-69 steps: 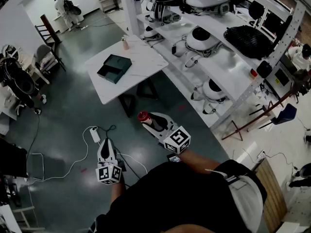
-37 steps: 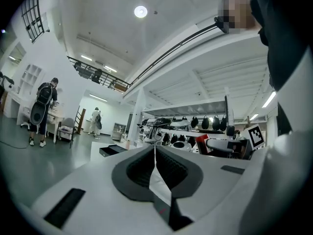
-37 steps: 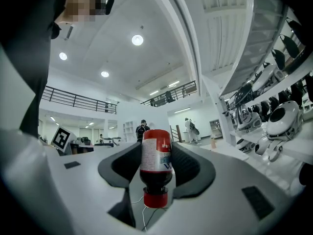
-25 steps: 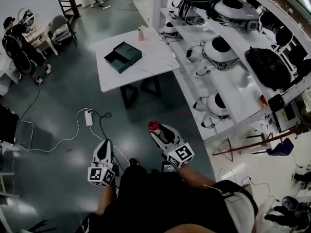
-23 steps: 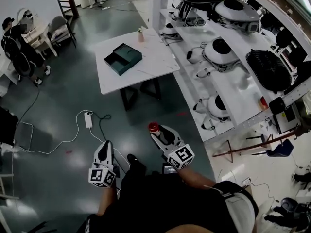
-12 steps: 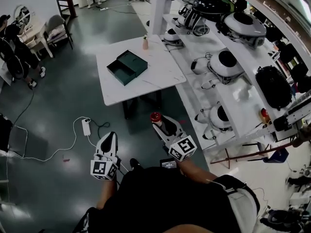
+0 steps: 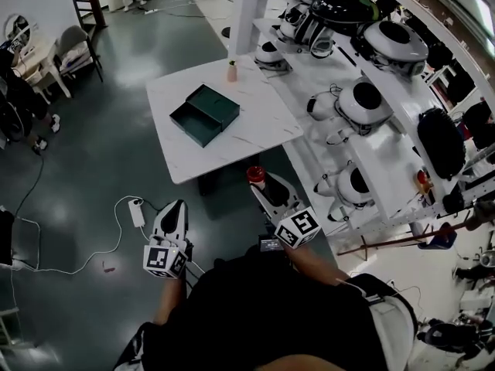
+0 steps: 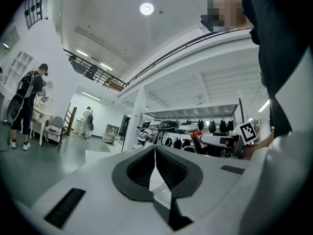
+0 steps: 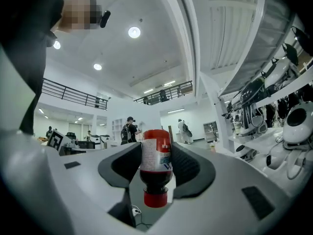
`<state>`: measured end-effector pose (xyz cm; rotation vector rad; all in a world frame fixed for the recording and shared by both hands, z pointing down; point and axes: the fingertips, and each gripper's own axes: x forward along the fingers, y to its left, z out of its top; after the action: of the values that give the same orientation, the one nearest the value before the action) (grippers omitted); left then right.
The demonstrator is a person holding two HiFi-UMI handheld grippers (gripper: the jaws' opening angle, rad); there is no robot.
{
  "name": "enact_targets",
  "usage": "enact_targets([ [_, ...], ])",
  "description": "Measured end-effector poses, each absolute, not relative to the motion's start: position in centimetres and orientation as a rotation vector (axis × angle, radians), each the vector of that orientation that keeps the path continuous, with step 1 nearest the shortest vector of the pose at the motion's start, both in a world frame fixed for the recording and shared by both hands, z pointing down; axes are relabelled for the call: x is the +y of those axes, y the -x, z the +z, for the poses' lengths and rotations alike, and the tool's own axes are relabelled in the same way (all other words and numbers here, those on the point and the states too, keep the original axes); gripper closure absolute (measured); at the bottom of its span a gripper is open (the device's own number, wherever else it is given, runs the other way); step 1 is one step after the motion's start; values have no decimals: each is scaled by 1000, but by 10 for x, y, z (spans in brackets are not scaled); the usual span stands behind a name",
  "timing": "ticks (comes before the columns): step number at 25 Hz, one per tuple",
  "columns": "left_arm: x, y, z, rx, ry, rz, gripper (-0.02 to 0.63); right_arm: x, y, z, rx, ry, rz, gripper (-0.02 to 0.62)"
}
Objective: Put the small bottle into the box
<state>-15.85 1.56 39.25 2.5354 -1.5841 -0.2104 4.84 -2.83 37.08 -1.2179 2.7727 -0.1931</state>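
A small bottle (image 9: 156,173) of dark red liquid with a white label and a red cap sits between the jaws of my right gripper (image 9: 156,163), cap end toward the camera. In the head view the right gripper (image 7: 259,180) holds the bottle (image 7: 254,175) in the air just short of the white table (image 7: 263,130). On that table lies the open dark green box (image 7: 205,114), its lid beside it. My left gripper (image 7: 176,211) hangs lower left over the floor. Its jaws (image 8: 155,153) are shut with nothing between them.
A small pink bottle (image 7: 231,72) stands at the table's far edge. White shelves (image 7: 363,103) with rounded white and black devices run along the right. A power strip and cable (image 7: 137,213) lie on the dark floor. Chairs (image 7: 73,49) and people stand far left.
The table and box have come closer and lower in the head view as the person walks toward them. Both grippers keep their poses; the bottle stays in the right one.
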Motion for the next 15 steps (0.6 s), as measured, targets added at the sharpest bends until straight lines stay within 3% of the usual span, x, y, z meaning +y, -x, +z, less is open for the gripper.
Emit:
enact_targets([
  [15, -120, 162, 384, -1603, -2541, -129, 584, -160, -59, 393, 2705, 1243, -302, 388],
])
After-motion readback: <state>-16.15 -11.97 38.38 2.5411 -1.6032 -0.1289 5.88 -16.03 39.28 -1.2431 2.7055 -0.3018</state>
